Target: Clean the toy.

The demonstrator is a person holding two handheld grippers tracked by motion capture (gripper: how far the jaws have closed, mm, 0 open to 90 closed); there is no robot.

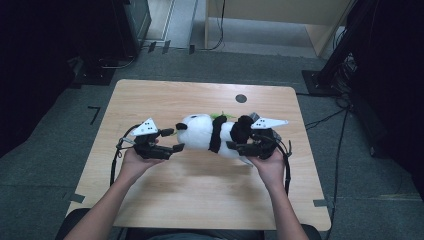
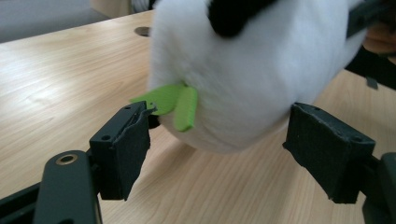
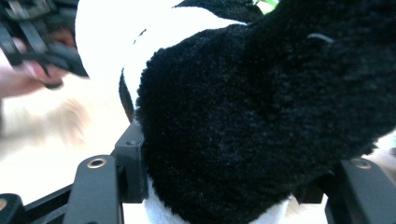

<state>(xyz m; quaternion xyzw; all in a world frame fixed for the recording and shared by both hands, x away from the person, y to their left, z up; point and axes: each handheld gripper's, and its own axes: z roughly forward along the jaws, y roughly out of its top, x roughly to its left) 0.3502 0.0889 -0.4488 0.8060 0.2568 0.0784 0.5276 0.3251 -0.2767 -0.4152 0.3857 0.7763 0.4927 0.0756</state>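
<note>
A black-and-white panda plush (image 1: 200,131) lies lengthwise on the middle of the wooden table (image 1: 200,195). My right gripper (image 1: 239,137) is at its black hind end. In the right gripper view the black fur (image 3: 261,116) is packed between the two jaws, so my right gripper (image 3: 229,186) is shut on it. My left gripper (image 1: 172,140) stands open at the head end. In the left gripper view the white head (image 2: 252,70) sits just beyond my left gripper (image 2: 226,154), with a green felt leaf (image 2: 175,102) near the left jaw.
A round black grommet (image 1: 241,98) sits in the tabletop at the back. Cables (image 1: 325,120) and dark stands (image 1: 330,75) lie on the grey floor to the right, and a light wooden cabinet (image 1: 280,15) is behind.
</note>
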